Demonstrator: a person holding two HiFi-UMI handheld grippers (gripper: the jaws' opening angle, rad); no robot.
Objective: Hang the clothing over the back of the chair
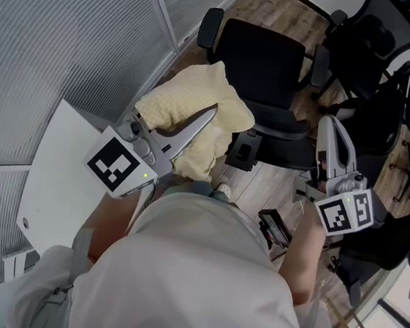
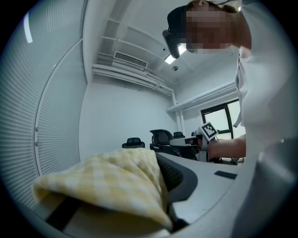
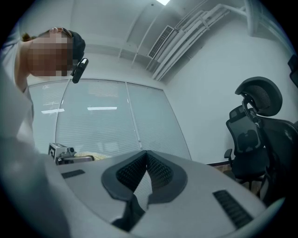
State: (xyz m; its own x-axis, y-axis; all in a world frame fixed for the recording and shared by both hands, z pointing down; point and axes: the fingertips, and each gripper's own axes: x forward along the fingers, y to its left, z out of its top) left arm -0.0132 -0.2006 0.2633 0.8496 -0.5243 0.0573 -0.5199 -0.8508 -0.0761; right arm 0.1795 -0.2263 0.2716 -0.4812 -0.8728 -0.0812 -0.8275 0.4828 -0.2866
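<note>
A pale yellow checked garment (image 1: pixel 190 99) hangs bunched from my left gripper (image 1: pixel 211 112), which is shut on it in front of the person. In the left gripper view the cloth (image 2: pixel 111 181) drapes over the near jaw and hides the tips of that gripper (image 2: pixel 163 179). The black office chair (image 1: pixel 264 67) stands just beyond the garment, its seat facing me. My right gripper (image 1: pixel 330 124) is held level to the right of the chair, apart from the cloth. In its own view the right gripper (image 3: pixel 146 154) has its jaws shut with nothing between them.
A white table (image 1: pixel 57 172) stands at the left beside a glass partition with blinds (image 1: pixel 56 47). Several more black office chairs (image 1: pixel 391 78) crowd the right side on the wood floor. A small black device (image 1: pixel 275 228) hangs near the person's waist.
</note>
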